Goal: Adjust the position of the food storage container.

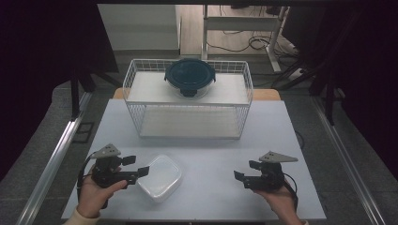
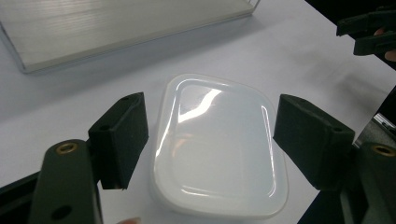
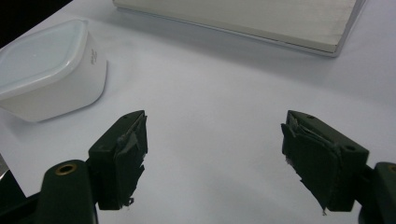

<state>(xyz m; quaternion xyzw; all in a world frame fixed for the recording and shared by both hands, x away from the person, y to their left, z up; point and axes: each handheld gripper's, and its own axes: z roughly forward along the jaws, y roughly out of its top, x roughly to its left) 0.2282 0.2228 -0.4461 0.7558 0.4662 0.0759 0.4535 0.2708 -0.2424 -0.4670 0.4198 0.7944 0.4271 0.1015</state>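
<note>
Fingers (image 2: 121, 140) of the left gripper (image 1: 136, 168) are spread wide, one on each side of the white box (image 1: 160, 177), and they are not pressing it. From the left gripper the box sits at about three o'clock, just beside it, near the front of the counter (image 1: 211, 150). Its lid is on and shiny. Over at the right, the right gripper (image 1: 245, 171) also has its fingers (image 3: 122, 154) spread, with bare counter between them. At twelve o'clock stands a white wire basket (image 1: 187, 101), and on its top shelf sits a round dish with a dark lid (image 1: 190, 76). Beyond is a grey floor with cables (image 1: 248, 44) and dark sides.
</note>
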